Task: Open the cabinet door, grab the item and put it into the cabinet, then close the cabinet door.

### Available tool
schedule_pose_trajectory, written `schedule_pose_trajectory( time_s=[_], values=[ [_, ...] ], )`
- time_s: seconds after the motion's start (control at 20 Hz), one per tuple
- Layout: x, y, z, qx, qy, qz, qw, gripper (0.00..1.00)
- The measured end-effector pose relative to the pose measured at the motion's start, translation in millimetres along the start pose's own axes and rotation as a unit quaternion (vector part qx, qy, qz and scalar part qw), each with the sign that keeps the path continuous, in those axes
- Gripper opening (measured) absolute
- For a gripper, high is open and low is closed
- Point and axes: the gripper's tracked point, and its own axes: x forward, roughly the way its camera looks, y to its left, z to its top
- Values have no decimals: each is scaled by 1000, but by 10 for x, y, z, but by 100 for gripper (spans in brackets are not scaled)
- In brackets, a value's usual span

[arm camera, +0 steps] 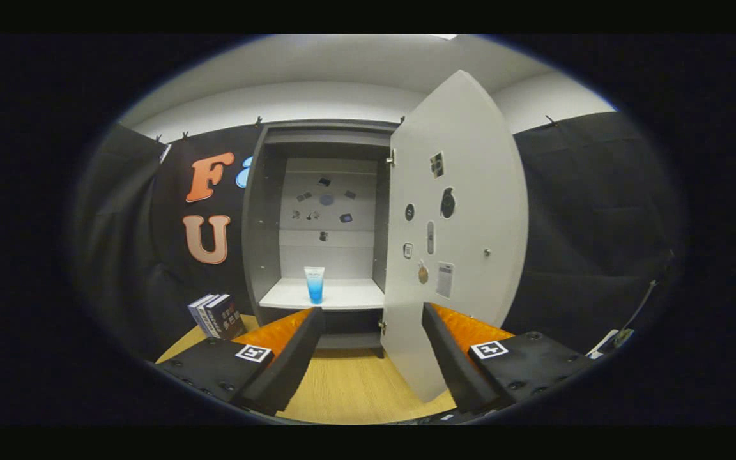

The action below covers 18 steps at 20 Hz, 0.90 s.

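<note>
A grey cabinet [259,211] stands on the wooden table beyond my fingers, with its white door [464,217] swung wide open to the right. A blue and white tube [315,283] stands upright on the cabinet's white shelf [349,295], near its front edge. My gripper [371,345] is open and holds nothing. It hangs back from the cabinet, with the door's lower edge reaching down between the two fingers. The tube sits just beyond the left fingertip [307,326].
Two or three books [216,315] lean on the table left of the cabinet. Small stickers and a knob [487,252] dot the door's face. The wooden tabletop [349,390] runs under the fingers. A cable [636,313] hangs at the far right.
</note>
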Motion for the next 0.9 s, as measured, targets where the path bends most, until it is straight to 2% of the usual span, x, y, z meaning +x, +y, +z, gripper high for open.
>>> schedule_pose_trajectory(
  time_s=[0.45, 0.7, 0.9],
  values=[
    [-261, -1314, -235, 17, 6, -60, 998, 98],
    [-79, -1781, -536, 23, 15, -79, 997, 98],
    [164, -1961, -816, 36, 29, -80, 996, 99]
  ],
)
